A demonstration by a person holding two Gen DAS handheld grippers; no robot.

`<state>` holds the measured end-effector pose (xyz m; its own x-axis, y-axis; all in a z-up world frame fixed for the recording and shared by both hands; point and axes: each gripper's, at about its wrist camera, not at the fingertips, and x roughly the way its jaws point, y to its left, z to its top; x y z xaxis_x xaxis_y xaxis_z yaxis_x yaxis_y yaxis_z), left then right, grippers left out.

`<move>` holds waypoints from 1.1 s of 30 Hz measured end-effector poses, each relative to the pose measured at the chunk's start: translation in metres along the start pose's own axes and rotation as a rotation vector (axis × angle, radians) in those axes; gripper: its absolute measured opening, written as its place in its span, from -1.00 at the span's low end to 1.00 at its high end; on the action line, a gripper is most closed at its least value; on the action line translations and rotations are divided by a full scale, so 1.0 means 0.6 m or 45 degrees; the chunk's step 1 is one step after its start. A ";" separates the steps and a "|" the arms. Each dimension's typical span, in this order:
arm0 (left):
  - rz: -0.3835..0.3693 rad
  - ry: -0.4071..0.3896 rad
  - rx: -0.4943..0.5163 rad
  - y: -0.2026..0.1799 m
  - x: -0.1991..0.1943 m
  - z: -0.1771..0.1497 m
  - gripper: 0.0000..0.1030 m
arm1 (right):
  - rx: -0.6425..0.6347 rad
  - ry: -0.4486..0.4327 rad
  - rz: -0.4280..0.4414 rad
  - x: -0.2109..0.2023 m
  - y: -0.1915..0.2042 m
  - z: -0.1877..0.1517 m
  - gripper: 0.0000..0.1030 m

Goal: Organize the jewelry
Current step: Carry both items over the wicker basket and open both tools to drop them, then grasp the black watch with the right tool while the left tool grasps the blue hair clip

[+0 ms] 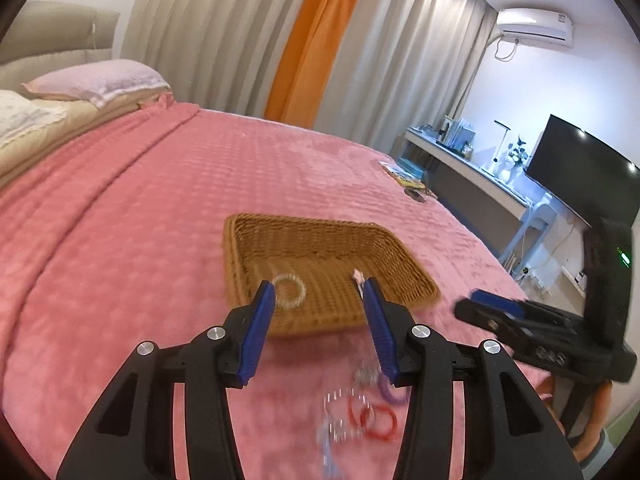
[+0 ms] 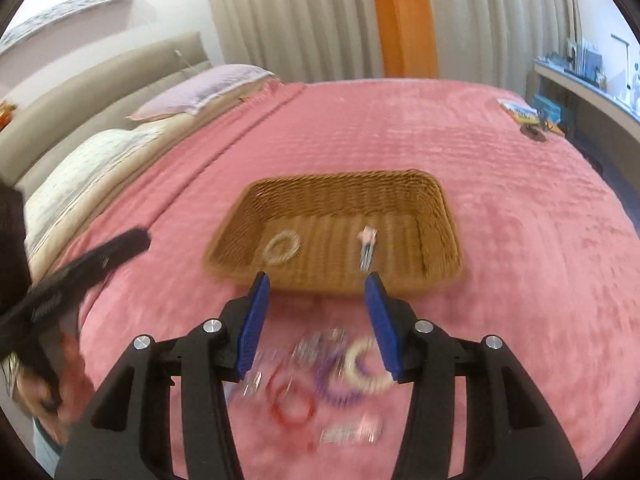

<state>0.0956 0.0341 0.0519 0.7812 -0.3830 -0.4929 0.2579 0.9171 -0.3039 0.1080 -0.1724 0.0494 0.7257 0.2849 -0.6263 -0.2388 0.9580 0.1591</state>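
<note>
Holding both claws apart and empty, your right claw [image 2: 316,280] over loose bracelets [image 2: 320,376] on the bed [image 2: 500,240], basket [image 2: 436,208] just ahead, your left claw [image 1: 320,286] at its near rim.

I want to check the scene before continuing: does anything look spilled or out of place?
Yes. Several bracelets lie in a loose heap on the pink blanket, outside the basket. Only a clear bracelet and a hair clip are inside.

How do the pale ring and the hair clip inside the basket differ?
The pale ring is a closed round loop; the hair clip is a narrow straight piece. The ring is whitish throughout; the clip is metallic with a pink end. The ring sits left, the clip right. Both lie flat in the wicker basket, apart.
</note>
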 end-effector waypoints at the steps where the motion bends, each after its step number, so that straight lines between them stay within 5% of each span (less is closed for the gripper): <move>1: 0.006 -0.002 -0.001 0.000 -0.021 -0.013 -0.13 | -0.025 -0.013 -0.005 -0.025 0.011 -0.025 -0.10; 8: 0.055 0.039 -0.041 0.003 -0.093 -0.096 -0.13 | -0.119 -0.051 -0.063 -0.131 0.063 -0.184 -0.10; 17: 0.075 0.127 -0.047 0.001 -0.113 -0.170 -0.13 | -0.116 0.018 -0.048 -0.159 0.083 -0.299 -0.10; 22: 0.088 0.185 -0.025 -0.011 -0.091 -0.196 -0.13 | -0.102 0.051 -0.098 -0.125 0.083 -0.324 -0.13; 28: 0.091 0.249 -0.021 -0.014 -0.055 -0.216 -0.13 | -0.061 0.052 -0.077 -0.094 0.078 -0.318 -0.65; 33: 0.081 0.296 -0.026 -0.013 -0.016 -0.225 -0.13 | -0.028 0.046 -0.073 -0.076 0.072 -0.298 -0.67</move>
<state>0.0090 0.0159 -0.0512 0.6429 -0.3416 -0.6856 0.1988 0.9388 -0.2814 -0.0506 -0.1502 -0.0515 0.7150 0.2276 -0.6610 -0.2116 0.9716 0.1057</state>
